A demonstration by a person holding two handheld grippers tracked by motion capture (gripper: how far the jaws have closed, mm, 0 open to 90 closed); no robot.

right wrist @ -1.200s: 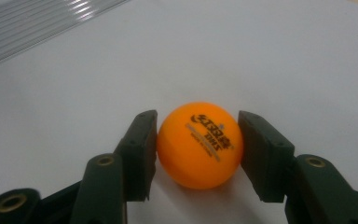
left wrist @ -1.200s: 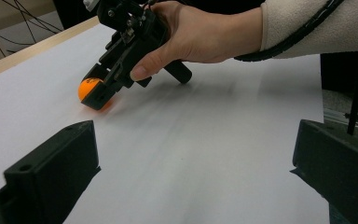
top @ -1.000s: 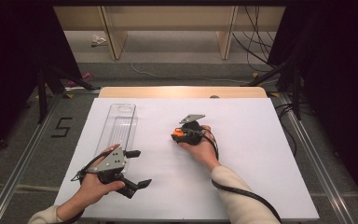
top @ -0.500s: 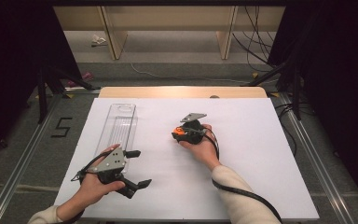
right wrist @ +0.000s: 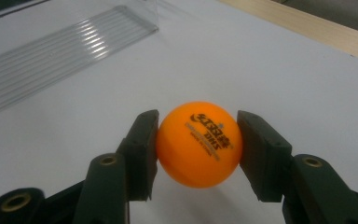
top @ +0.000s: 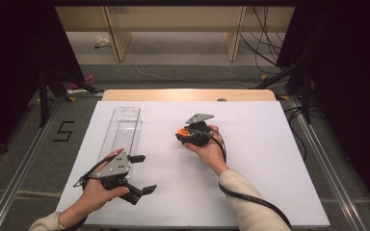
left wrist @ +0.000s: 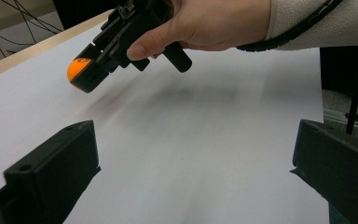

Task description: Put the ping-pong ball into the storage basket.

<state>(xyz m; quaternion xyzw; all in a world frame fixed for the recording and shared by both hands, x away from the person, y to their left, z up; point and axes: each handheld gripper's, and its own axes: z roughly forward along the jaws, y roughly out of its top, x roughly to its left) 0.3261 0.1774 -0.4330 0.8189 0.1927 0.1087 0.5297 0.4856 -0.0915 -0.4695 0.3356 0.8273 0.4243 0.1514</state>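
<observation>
Grip detail, right hand-held gripper: your two black jaws are clenched on the orange ball, one pad pressed to each side of it, with the printed lettering on the ball facing the right gripper view. Beneath the ball lies the white surface of the bench; whether the ball touches that surface or is held just clear of it you cannot tell from this view. In the high view the same right hand-held gripper sits near the middle of the bench, your right hand wrapped around its body, the grey three-cornered plate on top, and the ball showing as an orange spot at the jaw end, which points toward the left of that view. In the left gripper view the ball is seen low over the white sheet, gripped at the tip of the right hand-held gripper.

Left hand-held gripper: released, with its jaws spread wide and nothing between them, resting at the near left part of the bench in your left hand. The left gripper view shows the two jaws far apart over bare white sheet.

Surroundings: a clear plastic tray lies lengthwise along the left side of the bench, its near end just beside the left hand-held gripper and well apart from the ball. The right gripper view shows the tray's ribbed floor beyond the ball. A black cable trails from your right sleeve toward the bench's near edge.
</observation>
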